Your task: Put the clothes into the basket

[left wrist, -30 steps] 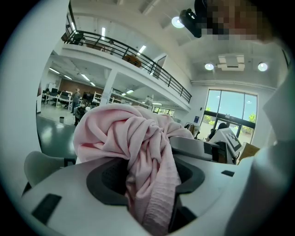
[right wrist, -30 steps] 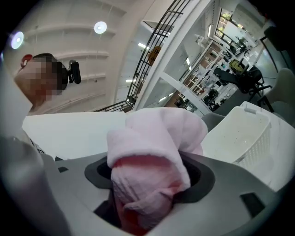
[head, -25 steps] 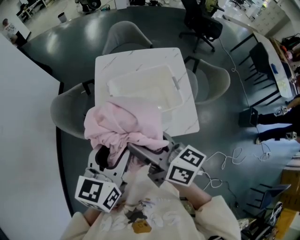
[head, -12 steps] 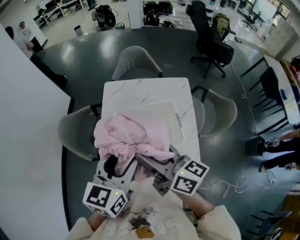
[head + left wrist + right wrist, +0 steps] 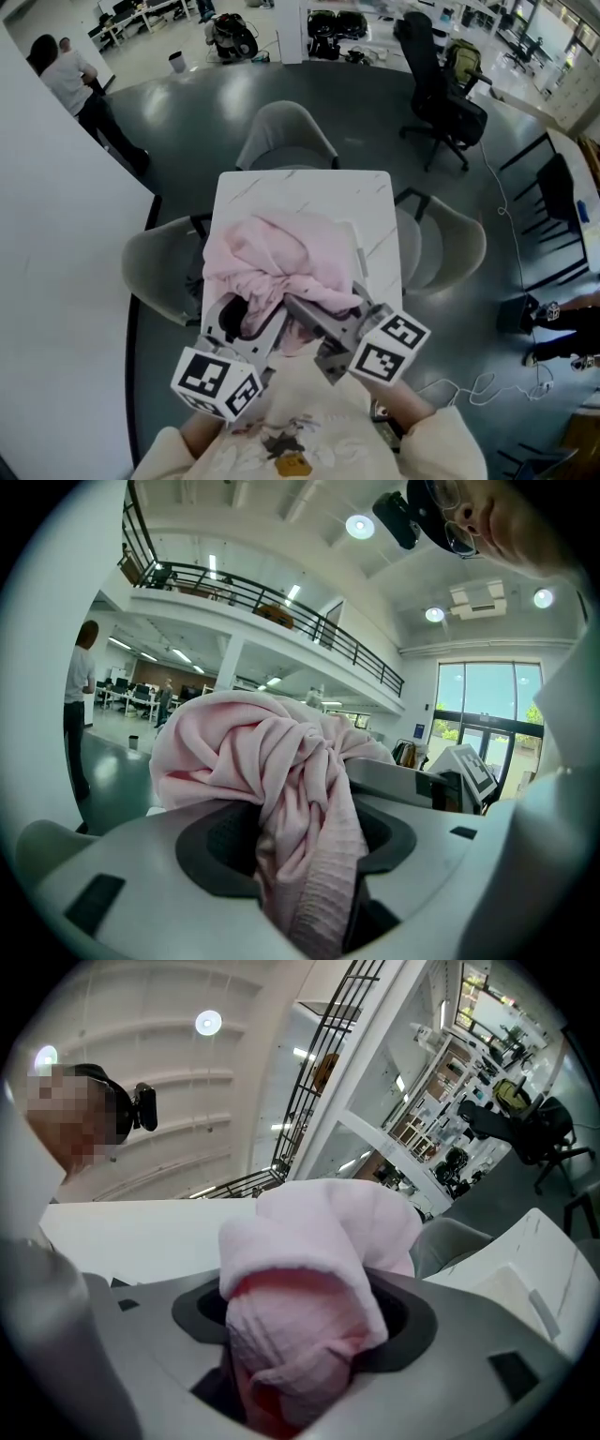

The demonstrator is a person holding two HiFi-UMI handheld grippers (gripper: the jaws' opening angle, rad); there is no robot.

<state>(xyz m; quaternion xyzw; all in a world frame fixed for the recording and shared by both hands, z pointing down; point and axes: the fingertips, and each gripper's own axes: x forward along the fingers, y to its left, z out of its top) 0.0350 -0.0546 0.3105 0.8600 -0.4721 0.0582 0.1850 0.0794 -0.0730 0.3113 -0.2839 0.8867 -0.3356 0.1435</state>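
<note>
Over the surface: I have the pink garment (image 5: 281, 267) bunched up and carried on both tongs, close in front of the cream top (image 5: 309, 441) of the person holding the rig.
Left tongs: the left tongs (image 5: 305, 850) are clamped on a thick twisted fold of the garment. The jaws stand wide because of the bulk, and the ribbed hem hangs down between them.
Right tongs: the right tongs (image 5: 300, 1335) are closed on another rolled wad of the same garment, which fills the gap between the jaws and spills over the top of them.
Garment: one loose heap spread between the two grips. From the head view it lies across the near half of the surface (image 5: 300, 187).
Basket: the white basket (image 5: 355, 251) sits on the surface and the cloth covers most of it, so I see only its right edge with the handle. I cannot tell whether any cloth touches it.
Marker cubes: the left cube (image 5: 216, 382) and the right cube (image 5: 386, 345) sit low in the head view, just beside each other, with the right one a little higher.
Around the surface: three grey chairs, at the far side (image 5: 286, 136), the left (image 5: 159, 267) and the right (image 5: 450, 248).
Farther off: a black office chair (image 5: 445, 89) and two people (image 5: 75, 84) standing at the upper left.
</note>
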